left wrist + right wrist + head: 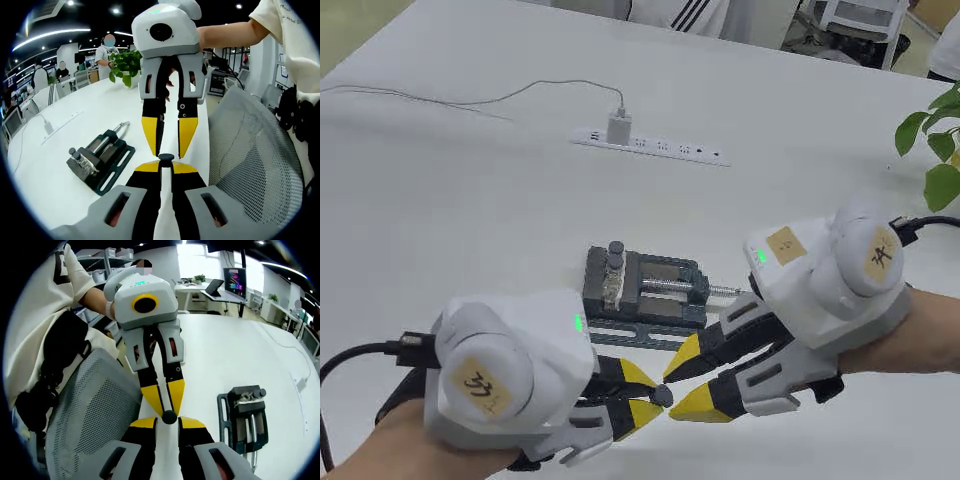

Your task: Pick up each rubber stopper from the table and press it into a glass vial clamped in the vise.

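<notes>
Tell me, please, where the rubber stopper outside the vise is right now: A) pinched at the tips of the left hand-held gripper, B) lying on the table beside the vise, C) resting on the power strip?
A: the left hand-held gripper is shut on the rubber stopper at its yellow tips, with the right hand-held gripper open on either side of it.

The left gripper (654, 394) and right gripper (672, 398) have white housings, black jaws tipped yellow, green lights and tan labels with black handwriting. The rubber stopper (663, 396) is dark grey. The vise (665, 277) is dark blue-grey, and its glass vial (613, 285) is clear with a dark grey cap. The worktop (470, 200) is white, the plant (935, 150) green.
</notes>
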`<state>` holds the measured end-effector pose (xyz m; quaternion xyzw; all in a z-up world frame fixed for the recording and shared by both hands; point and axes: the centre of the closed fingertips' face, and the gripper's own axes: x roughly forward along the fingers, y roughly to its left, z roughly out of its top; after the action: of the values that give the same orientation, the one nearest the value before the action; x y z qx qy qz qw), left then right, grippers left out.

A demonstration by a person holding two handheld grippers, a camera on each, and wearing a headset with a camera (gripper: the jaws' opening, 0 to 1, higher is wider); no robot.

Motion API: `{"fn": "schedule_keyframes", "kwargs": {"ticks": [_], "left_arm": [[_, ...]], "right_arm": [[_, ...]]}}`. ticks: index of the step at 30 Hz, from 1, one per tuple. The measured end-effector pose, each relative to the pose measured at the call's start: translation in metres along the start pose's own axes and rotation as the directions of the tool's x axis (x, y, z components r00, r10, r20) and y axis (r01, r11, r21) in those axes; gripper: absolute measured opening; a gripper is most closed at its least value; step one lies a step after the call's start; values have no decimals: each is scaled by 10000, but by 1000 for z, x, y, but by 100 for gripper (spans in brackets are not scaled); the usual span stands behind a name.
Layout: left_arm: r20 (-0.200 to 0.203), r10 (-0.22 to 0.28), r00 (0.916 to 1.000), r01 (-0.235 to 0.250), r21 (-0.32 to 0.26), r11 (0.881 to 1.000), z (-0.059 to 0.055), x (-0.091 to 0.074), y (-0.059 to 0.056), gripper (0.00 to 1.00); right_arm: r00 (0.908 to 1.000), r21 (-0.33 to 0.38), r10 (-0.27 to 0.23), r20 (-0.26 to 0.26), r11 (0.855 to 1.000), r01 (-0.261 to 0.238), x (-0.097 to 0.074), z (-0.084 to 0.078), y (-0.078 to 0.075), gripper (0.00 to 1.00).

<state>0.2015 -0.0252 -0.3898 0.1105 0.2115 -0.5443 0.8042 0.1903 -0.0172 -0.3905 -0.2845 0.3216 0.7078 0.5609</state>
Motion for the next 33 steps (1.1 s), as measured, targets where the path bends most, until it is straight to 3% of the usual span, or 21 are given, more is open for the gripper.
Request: {"fn": "schedule_keyframes", "kwargs": {"ticks": [12,25,33], "left_arm": [[-177,22,9998,-21,49,10000,-4,-1,0,3],[-271,92,9996,-102,-368,9993,-4,1,2,3],[-350,119,9993,-115,130,9998,-4,3,2,3]], "right_arm": [[9996,-264,31,-286,9996,-39,3,2,0,11],[9964,-682,-204,-818,9976,149,3,1,-5,8],[9949,-597,-31,-1006,9982,-29,3,0,-6,7]]}}
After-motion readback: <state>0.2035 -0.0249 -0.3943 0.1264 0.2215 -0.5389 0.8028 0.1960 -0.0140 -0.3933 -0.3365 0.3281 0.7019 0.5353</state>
